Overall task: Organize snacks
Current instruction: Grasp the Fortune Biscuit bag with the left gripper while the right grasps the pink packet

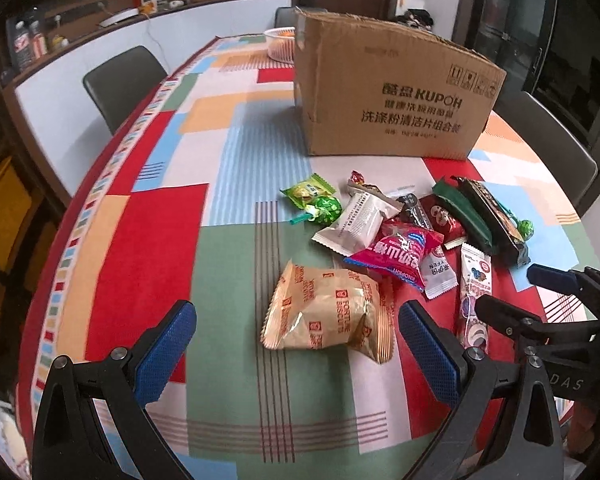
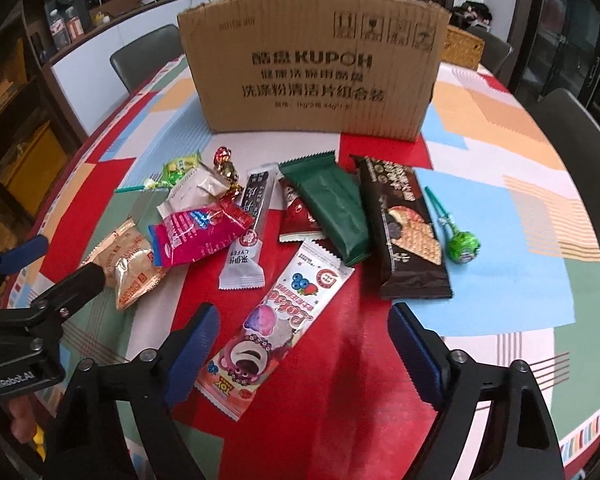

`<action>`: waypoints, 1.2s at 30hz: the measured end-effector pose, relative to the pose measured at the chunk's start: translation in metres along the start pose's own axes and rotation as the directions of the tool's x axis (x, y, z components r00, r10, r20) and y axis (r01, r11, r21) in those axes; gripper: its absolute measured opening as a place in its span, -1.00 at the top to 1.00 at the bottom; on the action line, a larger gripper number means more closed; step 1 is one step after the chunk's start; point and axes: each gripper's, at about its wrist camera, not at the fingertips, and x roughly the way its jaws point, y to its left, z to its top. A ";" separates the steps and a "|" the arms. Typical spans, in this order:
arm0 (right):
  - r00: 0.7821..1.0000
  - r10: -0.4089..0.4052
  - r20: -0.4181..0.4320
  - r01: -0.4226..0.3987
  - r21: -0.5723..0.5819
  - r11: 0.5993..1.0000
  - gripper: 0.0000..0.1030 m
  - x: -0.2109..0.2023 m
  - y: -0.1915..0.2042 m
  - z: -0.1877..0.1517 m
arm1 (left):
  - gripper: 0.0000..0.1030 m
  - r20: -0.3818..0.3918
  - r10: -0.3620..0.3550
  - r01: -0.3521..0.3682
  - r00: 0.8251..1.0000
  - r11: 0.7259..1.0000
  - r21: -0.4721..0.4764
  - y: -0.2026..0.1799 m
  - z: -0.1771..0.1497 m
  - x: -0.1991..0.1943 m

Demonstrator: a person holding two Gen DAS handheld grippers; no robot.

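A heap of snacks lies on the patterned tablecloth in front of a cardboard box (image 1: 388,92) (image 2: 320,76). My left gripper (image 1: 296,344) is open and empty, its jaws either side of a tan fortune biscuit packet (image 1: 328,314) (image 2: 134,268). My right gripper (image 2: 300,344) is open and empty over a long pink-and-white bear wrapper (image 2: 276,320) (image 1: 474,300). Behind it lie a magenta packet (image 2: 196,236), a green bar (image 2: 332,208), a dark wafer bar (image 2: 404,224) and a green lollipop (image 2: 462,246).
Dark chairs (image 1: 120,80) (image 2: 580,168) stand around the table. A white bowl (image 1: 280,42) sits behind the box, a woven basket (image 2: 462,46) at its right. The tablecloth's (image 1: 228,264) left part is bare cloth. The right gripper shows at the left wrist view's right edge (image 1: 504,294).
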 end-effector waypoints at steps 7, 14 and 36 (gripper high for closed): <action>0.998 0.004 -0.066 -0.004 0.002 1.000 -0.42 0.019 0.001 0.003 | -0.95 -0.033 -0.040 0.040 0.999 0.999 -0.007 0.002 0.004 0.021; 0.993 0.017 -0.119 -0.017 -0.003 1.000 -0.25 0.032 0.005 0.004 | -0.67 -0.071 -0.096 0.094 0.993 0.995 -0.036 0.004 0.005 0.036; 0.995 0.026 -0.091 -0.027 -0.005 1.000 0.50 0.026 0.001 0.000 | 0.04 -0.096 -0.104 0.099 0.990 0.994 -0.054 -0.003 -0.006 0.019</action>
